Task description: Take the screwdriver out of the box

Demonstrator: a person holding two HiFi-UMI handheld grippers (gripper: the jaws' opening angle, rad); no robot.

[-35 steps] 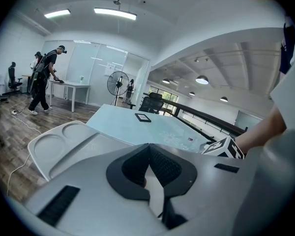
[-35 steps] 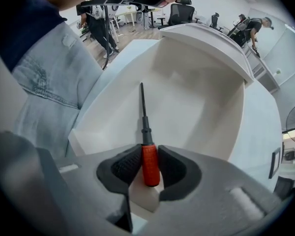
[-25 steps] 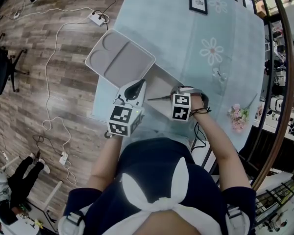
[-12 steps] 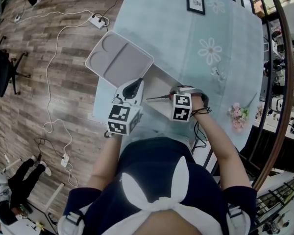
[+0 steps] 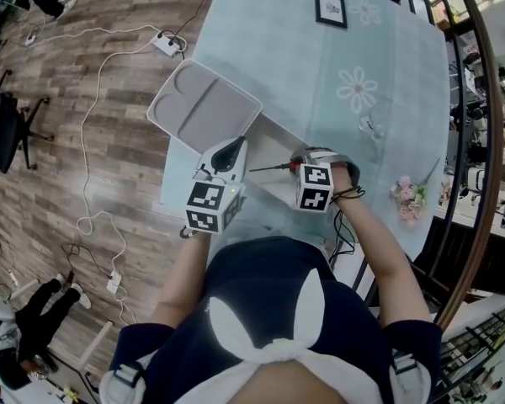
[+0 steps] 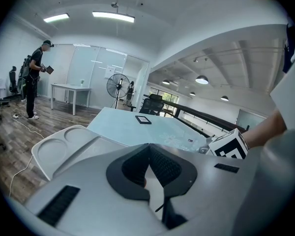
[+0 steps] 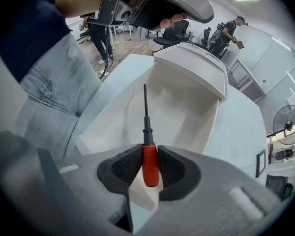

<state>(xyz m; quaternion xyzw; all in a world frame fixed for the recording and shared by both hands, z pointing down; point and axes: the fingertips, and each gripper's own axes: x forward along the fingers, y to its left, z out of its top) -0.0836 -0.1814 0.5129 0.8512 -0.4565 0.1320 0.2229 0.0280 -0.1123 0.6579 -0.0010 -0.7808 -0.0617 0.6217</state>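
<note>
- We log a pale table (image 5: 387,141); the white box (image 5: 273,146) sits at its near left edge, with its lid (image 5: 204,108) swung open to the far left.
- Left gripper (image 6: 148,149): jaws together on nothing, at the box's left side.
- Right gripper (image 7: 148,156): clamped on the red handle.
- Screwdriver (image 7: 150,167): over the open box, shaft pointing left.
</note>
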